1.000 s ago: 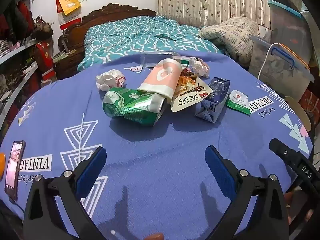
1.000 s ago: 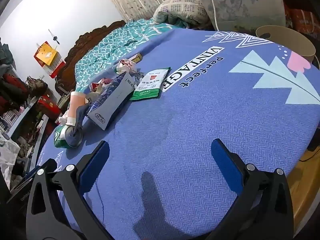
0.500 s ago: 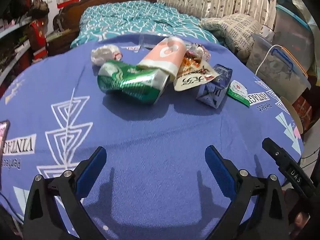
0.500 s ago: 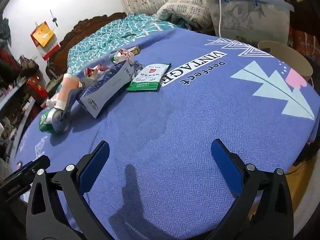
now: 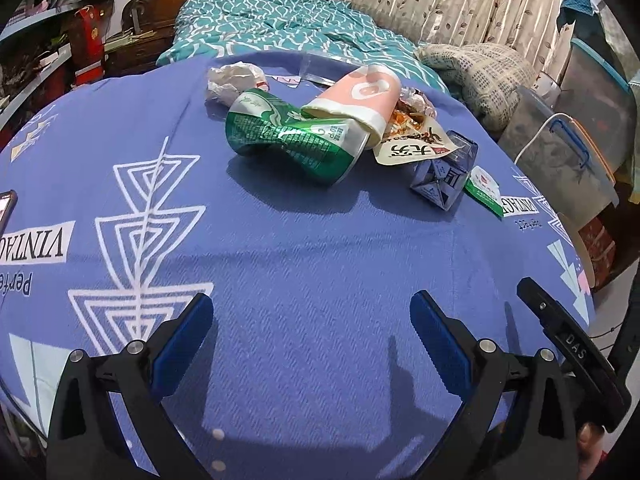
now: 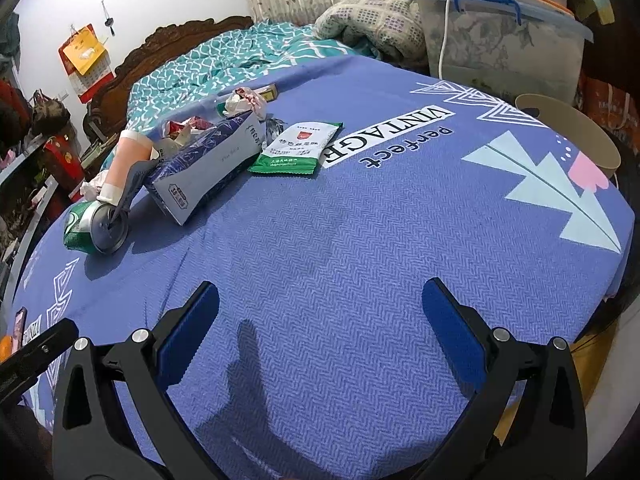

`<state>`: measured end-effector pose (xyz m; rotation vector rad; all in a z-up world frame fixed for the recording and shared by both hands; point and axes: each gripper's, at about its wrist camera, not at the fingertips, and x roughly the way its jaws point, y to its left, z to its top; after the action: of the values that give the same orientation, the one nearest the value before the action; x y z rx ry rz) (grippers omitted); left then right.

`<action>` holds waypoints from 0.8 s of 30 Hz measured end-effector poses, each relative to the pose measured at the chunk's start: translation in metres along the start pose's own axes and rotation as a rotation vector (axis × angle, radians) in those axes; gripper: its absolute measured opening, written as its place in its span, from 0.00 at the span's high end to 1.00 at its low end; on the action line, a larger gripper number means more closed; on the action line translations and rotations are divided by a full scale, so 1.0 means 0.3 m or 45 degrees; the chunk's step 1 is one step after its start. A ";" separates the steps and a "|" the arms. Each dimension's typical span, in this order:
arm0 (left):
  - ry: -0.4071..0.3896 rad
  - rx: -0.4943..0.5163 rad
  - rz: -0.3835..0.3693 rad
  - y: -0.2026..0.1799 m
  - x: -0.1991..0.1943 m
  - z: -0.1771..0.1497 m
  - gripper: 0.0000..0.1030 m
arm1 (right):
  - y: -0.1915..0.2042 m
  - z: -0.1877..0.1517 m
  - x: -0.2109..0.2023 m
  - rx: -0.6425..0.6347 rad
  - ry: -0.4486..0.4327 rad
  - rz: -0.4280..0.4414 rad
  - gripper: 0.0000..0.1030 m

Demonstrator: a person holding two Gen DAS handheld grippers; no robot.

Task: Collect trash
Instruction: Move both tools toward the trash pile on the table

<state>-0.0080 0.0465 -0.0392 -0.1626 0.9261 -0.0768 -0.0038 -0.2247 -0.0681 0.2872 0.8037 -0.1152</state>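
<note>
Both the left gripper [image 5: 312,322] and right gripper [image 6: 320,308] hover with jaws released above the tabletop [image 5: 300,260], the far pink cup [image 5: 356,96] half-hiding wrappers behind the crushed green can [image 5: 292,136].

The table [image 5: 320,272] has a blue cloth with white triangle lines and a white box with dark letters. On it lies a dented can [image 5: 294,138] that is shiny green and silver. A cup [image 5: 356,98] is pink with a white rim. A paper ball [image 5: 234,80] is white. A carton [image 6: 208,164] is dark blue and white. A flat packet [image 6: 298,148] is white and green with a small red mark. The fingers [image 5: 182,336] have blue pads on black arms. The bed [image 5: 280,20], far off, is teal with white wavy lines.
</note>
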 end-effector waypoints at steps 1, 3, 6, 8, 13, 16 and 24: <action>-0.005 0.009 0.008 -0.004 -0.006 -0.002 0.09 | 0.000 0.000 0.000 -0.001 -0.001 0.000 0.03; -0.019 0.031 0.021 -0.013 -0.018 -0.008 0.08 | 0.001 -0.001 0.000 -0.001 -0.001 -0.001 0.03; -0.016 0.067 -0.041 -0.027 -0.026 -0.012 0.08 | 0.000 0.000 -0.001 -0.001 0.000 -0.001 0.03; -0.004 0.100 -0.020 -0.040 -0.023 -0.020 0.08 | 0.001 -0.002 -0.002 0.001 -0.001 0.001 0.03; 0.038 0.150 -0.047 -0.063 -0.001 -0.021 0.08 | -0.010 0.002 -0.009 0.023 0.003 0.067 0.03; 0.020 0.127 -0.028 -0.045 0.003 -0.010 0.09 | -0.005 0.003 -0.007 0.026 0.003 0.093 0.03; 0.006 -0.058 0.068 0.113 0.023 0.056 0.09 | 0.048 0.011 -0.028 -0.054 -0.056 0.121 0.11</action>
<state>0.0094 0.0808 -0.0405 -0.1800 0.9364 -0.0067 -0.0042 -0.2121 -0.0570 0.2815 0.7465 -0.0155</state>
